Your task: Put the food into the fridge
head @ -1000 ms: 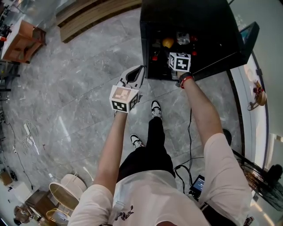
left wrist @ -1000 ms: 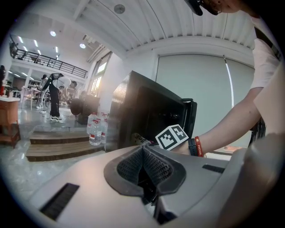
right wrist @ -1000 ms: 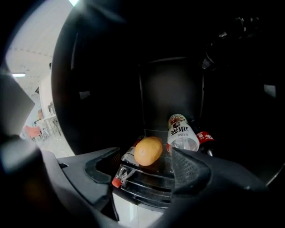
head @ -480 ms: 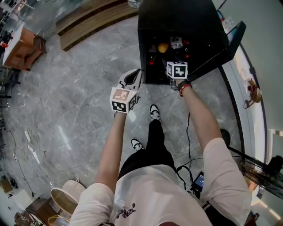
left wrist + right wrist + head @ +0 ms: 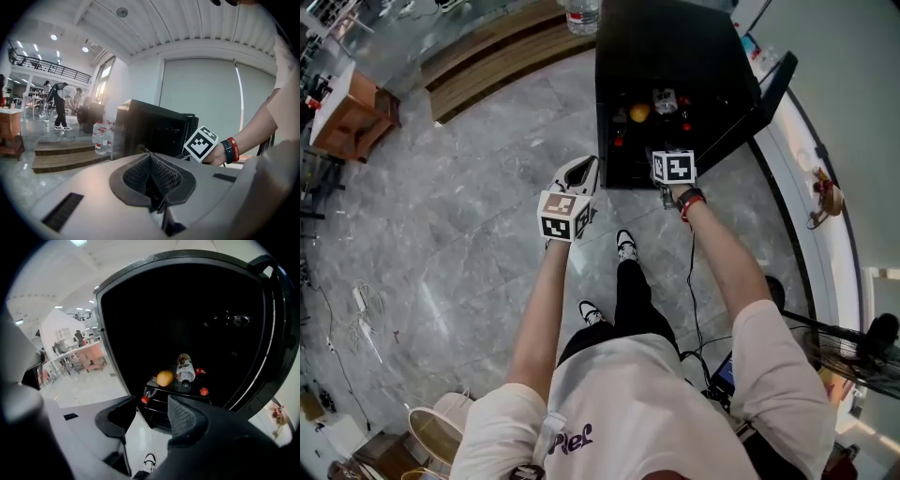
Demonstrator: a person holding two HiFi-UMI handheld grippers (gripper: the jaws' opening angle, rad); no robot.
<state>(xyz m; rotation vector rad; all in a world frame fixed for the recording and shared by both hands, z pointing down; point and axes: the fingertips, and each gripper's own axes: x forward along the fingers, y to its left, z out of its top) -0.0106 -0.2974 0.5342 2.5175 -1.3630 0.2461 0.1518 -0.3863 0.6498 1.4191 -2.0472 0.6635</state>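
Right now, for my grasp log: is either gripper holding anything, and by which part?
Nothing. The left gripper is shut and empty; the right gripper has just been closing, jaws apart, nothing between.

Polished, veined grey stone floor (image 5: pixel 469 234); smooth black fridge (image 5: pixel 675 47) (glossy sides); bare wooden steps (image 5: pixel 506 42).

Your head camera looks steeply down from above you, fridge (image 5: pixel 675 56) far ahead, camera on left gripper (image 5: pixel 586 167) faces level at fridge's left side, camera on right gripper (image 5: pixel 152 405) looks closely into its open front, fridge common to all three.
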